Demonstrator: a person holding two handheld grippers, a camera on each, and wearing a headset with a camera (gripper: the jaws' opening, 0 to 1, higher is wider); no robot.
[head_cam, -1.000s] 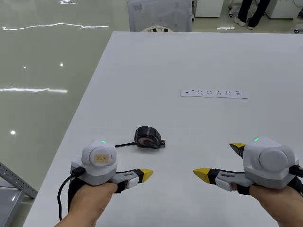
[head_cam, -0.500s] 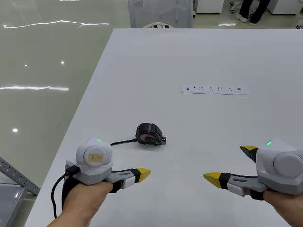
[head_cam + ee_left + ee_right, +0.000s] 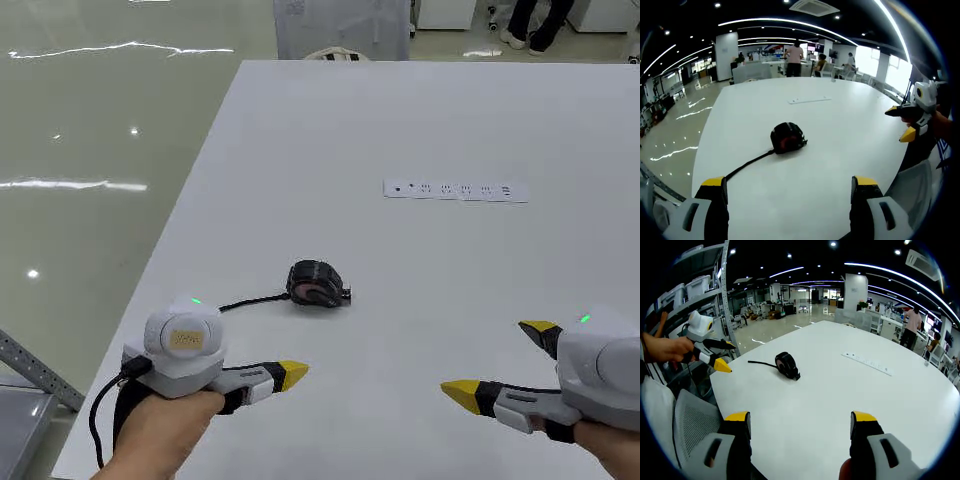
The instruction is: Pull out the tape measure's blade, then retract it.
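Note:
A black tape measure (image 3: 317, 283) with a reddish face lies on the white table (image 3: 420, 130), a black strap trailing to its left. It shows in the left gripper view (image 3: 787, 138) and the right gripper view (image 3: 787, 364) too. My left gripper (image 3: 292, 374) hangs near the table's front edge, below and left of the tape, jaws wide apart and empty (image 3: 790, 186). My right gripper (image 3: 500, 360) is at the lower right, open and empty as well (image 3: 801, 421). The blade sits inside the case.
A white power strip (image 3: 455, 190) lies flat further back on the table. The table's left edge drops to a glossy floor (image 3: 90, 150). A chair back (image 3: 340, 28) stands at the far end, and people stand in the background.
Both grippers have dropped lower and a little outward in the head view, away from the tape measure. The tape measure has stayed put.

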